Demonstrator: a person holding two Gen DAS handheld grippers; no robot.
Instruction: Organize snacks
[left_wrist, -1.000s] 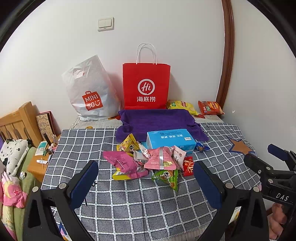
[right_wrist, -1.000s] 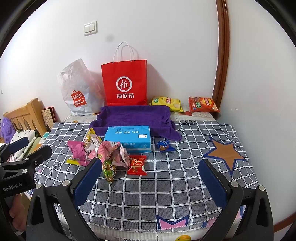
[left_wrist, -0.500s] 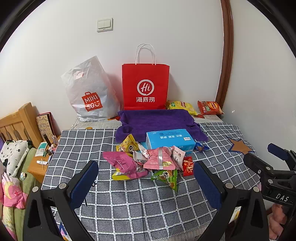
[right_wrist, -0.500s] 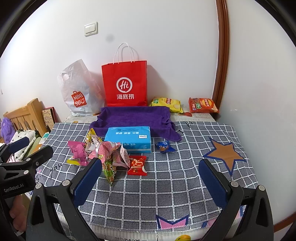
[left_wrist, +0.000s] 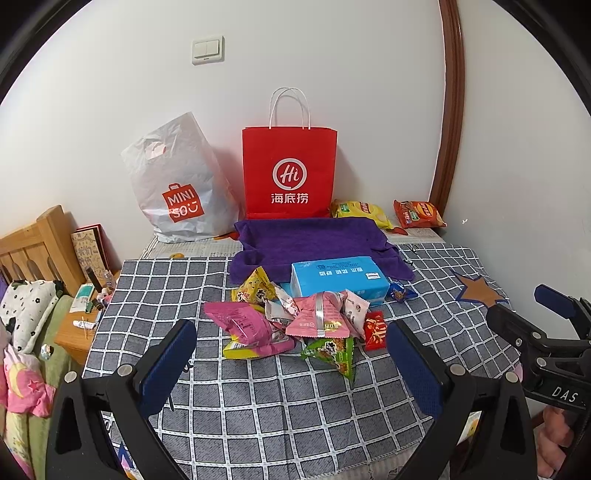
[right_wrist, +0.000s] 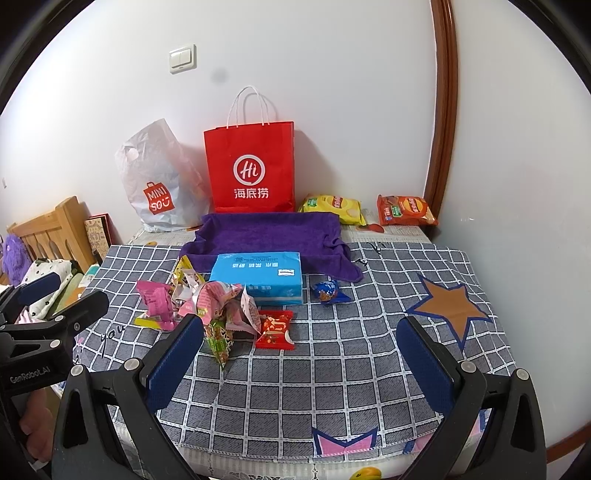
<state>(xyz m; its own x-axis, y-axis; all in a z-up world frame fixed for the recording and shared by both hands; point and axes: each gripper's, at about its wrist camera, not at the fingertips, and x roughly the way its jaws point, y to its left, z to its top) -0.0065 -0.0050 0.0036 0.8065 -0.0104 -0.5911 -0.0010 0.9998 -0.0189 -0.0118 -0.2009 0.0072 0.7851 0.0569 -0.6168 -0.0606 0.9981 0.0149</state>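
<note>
A heap of small snack packets (left_wrist: 295, 321) (right_wrist: 207, 306) lies on the checked cloth, in pink, yellow and green wrappers. A red packet (right_wrist: 275, 328) (left_wrist: 375, 330) sits at the heap's right edge, and a blue wrapped snack (right_wrist: 327, 291) (left_wrist: 399, 293) lies apart further right. Behind them stand a light blue tissue pack (left_wrist: 338, 278) (right_wrist: 258, 275) and a purple cloth-lined tray (left_wrist: 314, 240) (right_wrist: 269, 236). My left gripper (left_wrist: 291, 365) is open, held back from the heap. My right gripper (right_wrist: 299, 354) is open over bare cloth, right of the heap.
A red paper bag (left_wrist: 290, 173) and a white plastic bag (left_wrist: 177, 184) lean on the wall. Yellow (left_wrist: 360, 210) and orange (left_wrist: 419, 214) chip bags lie at the back right. A wooden headboard (left_wrist: 33, 247) and bedding sit to the left. The table's front edge (right_wrist: 295, 450) is near.
</note>
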